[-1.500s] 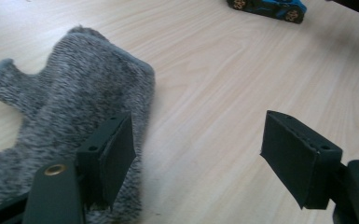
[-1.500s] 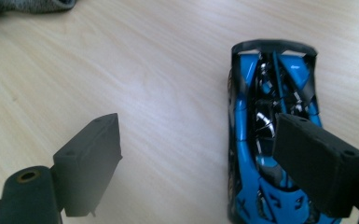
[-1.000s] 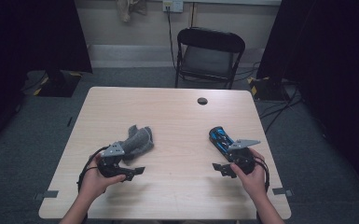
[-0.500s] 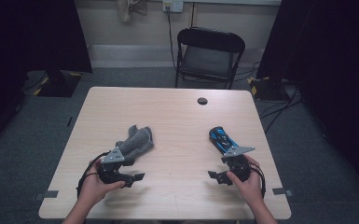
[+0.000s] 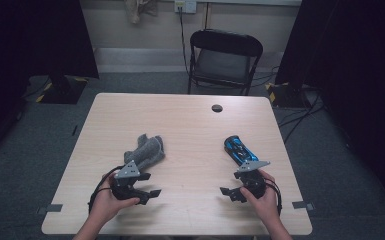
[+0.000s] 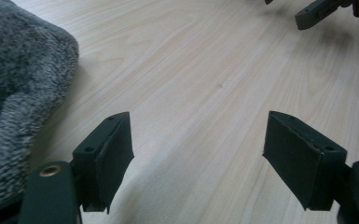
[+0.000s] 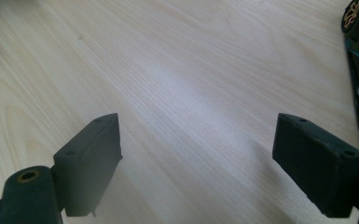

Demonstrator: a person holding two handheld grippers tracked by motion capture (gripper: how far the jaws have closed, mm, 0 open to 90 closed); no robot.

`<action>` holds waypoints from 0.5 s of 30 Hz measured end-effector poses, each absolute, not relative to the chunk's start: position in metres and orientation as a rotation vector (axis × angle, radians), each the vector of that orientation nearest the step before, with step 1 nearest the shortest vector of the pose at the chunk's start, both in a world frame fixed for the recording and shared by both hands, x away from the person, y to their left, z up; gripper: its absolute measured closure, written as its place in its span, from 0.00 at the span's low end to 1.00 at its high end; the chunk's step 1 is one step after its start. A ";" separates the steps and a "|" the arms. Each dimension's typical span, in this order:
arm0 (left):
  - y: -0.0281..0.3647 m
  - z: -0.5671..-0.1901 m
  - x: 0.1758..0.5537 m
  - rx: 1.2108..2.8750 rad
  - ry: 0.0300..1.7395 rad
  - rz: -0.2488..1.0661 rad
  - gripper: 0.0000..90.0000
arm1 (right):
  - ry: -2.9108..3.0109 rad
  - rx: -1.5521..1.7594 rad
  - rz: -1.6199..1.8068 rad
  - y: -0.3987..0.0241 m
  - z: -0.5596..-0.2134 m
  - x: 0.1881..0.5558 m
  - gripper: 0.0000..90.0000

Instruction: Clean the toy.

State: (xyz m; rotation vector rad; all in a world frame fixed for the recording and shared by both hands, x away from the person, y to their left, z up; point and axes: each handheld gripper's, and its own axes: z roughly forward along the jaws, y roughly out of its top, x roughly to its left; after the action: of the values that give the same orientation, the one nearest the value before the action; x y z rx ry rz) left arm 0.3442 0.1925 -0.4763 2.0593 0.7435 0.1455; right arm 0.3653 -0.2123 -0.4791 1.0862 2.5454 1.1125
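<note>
tabletop: one pale wooden rectangular tabletop (image 5: 190, 130) with fine straight grain, rounded corners and a single small dark round hole (image 5: 217, 108) near its far edge; bare wood lies between both pairs of jaws.
chair: one black folding metal chair (image 5: 223, 60) with a padded seat, beyond the far edge, well apart from both pairs of jaws.
cloth: one grey fuzzy knitted cloth (image 5: 145, 151), soft and lumpy, crumpled into a rounded heap; it lies just beside the outer side of the left jaws, not between them.
car: one glossy blue and black toy car (image 5: 238, 149), long and low, with gold-spoked wheels; it lies just beyond the right jaws, off to their outer side, apart from the pads.
left gripper (image 5: 152, 185): one, black matt plastic with flat rectangular pads; jaws wide apart, holding nothing.
right gripper (image 5: 225, 187): one, same build; jaws spread wide over bare wood, nothing between them.
</note>
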 end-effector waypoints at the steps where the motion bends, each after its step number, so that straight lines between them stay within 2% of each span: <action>1: 0.191 -0.477 0.344 2.059 0.740 0.140 0.26 | 2.545 1.081 1.114 -0.212 -0.480 0.365 0.17; 15: 0.171 -0.485 0.344 2.103 0.682 0.123 0.24 | 2.587 1.012 1.088 -0.200 -0.488 0.361 0.17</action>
State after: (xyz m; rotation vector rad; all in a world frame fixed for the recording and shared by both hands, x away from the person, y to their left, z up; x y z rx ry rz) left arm 0.3436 0.1714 -0.4849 2.1035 0.6818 0.1229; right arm 0.3605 -0.2002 -0.4877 1.0124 2.5869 1.0882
